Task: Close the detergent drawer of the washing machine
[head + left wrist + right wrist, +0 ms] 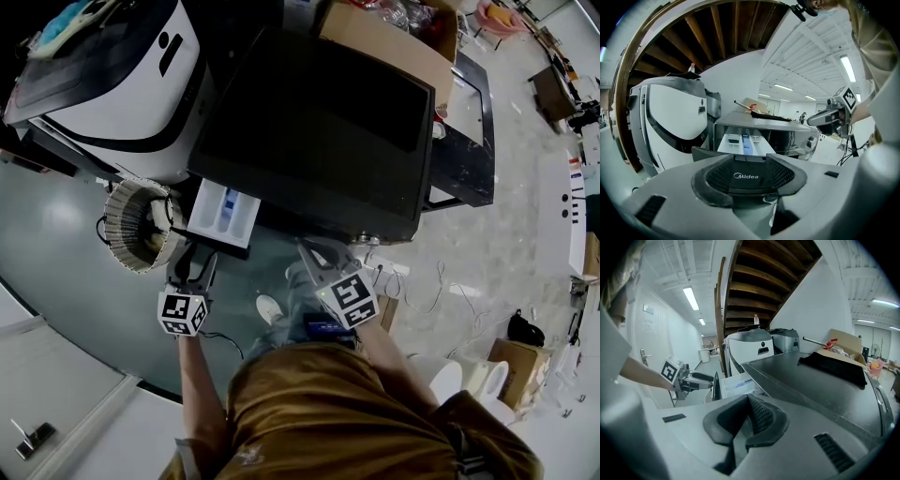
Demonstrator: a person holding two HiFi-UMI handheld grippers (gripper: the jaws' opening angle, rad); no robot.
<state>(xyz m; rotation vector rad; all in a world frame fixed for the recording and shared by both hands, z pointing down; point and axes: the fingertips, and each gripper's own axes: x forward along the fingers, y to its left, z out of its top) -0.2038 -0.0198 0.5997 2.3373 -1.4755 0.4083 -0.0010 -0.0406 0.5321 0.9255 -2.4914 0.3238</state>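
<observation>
- Nearest in the head view, a brown shirt [309, 412] was seen, with both marker cubes beyond it. The left claw [194, 258] was held at the dark front of the detergent drawer [223, 208], which stood pulled well out of the washing machine [319, 122]. The right claw [314, 248] was held off to the left claw's right, near the machine's front and apart from the drawer.
- In the left gripper view, the left claw [749, 159] was seen with its jaws spread wide. The drawer's front panel, marked Midea, lay between them. No press of the pads on it could be made out. Straight ahead of the claw, the detergent drawer [743, 143] lay exposed, white with a blue insert, running back into the washing machine [787, 133]. A white appliance [675, 117] stood to the claw's left, and the right claw [829, 119] was seen to its right.
- In the right gripper view, the right claw [749, 404] was seen with its jaws drawn together and nothing between them. The washing machine [811, 385] stretched ahead and to the claw's right. The detergent drawer [736, 383] jutted out ahead to its left, with the left claw [693, 380] at the drawer's front.
- Judged from these views, none of the closing had been done: the drawer was fully out, and the whole push inward was left to do.
</observation>
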